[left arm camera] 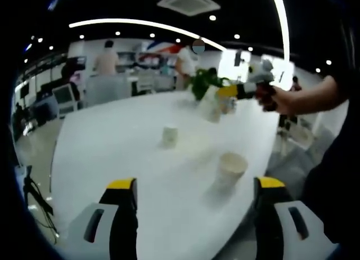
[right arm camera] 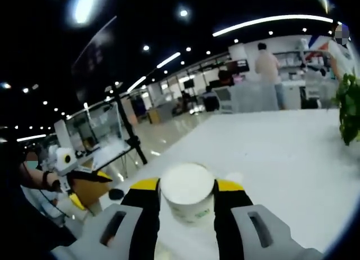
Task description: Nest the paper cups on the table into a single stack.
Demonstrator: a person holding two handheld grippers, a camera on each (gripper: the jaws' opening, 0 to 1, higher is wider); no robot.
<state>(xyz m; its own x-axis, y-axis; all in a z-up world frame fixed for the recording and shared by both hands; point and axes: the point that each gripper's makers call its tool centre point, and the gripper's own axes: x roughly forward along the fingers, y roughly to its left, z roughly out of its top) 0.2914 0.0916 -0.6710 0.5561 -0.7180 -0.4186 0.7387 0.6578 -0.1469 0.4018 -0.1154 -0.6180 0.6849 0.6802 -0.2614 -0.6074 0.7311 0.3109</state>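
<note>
Right gripper (right arm camera: 187, 195): its yellow-tipped black jaws were clamped on either side of a white paper cup (right arm camera: 187, 193); in the left gripper view this same tool (left arm camera: 233, 91) hung above the far side of the table, held by a person's hand (left arm camera: 281, 99).
Held cup: its mouth faced the right gripper view's camera, showing the pale inside, with a small green mark low on its wall. In the left gripper view the cup (left arm camera: 212, 108) hung tilted in the air above the table's far edge.
Left gripper (left arm camera: 194, 187): jaws spread wide apart with nothing between them, poised over the near edge of the table. In the right gripper view it (right arm camera: 84, 184) showed off the table's edge, gripped by a hand (right arm camera: 53, 181).
Near cup (left arm camera: 230, 171): an upright paper cup, standing close to the table's near right edge, just ahead of the left gripper's right jaw and apart from it.
Middle cup (left arm camera: 170, 135): a smaller-looking upright paper cup, standing toward the middle of the table, well apart from the near cup.
Table (left arm camera: 112, 153): a broad white top with rounded edges.
Plant (left arm camera: 203, 81): green leaves beyond the table's far edge, behind the held cup.
Room: an open office with ceiling lights; people (left arm camera: 107, 58) stood at the back, beside a monitor (left arm camera: 63, 94).
</note>
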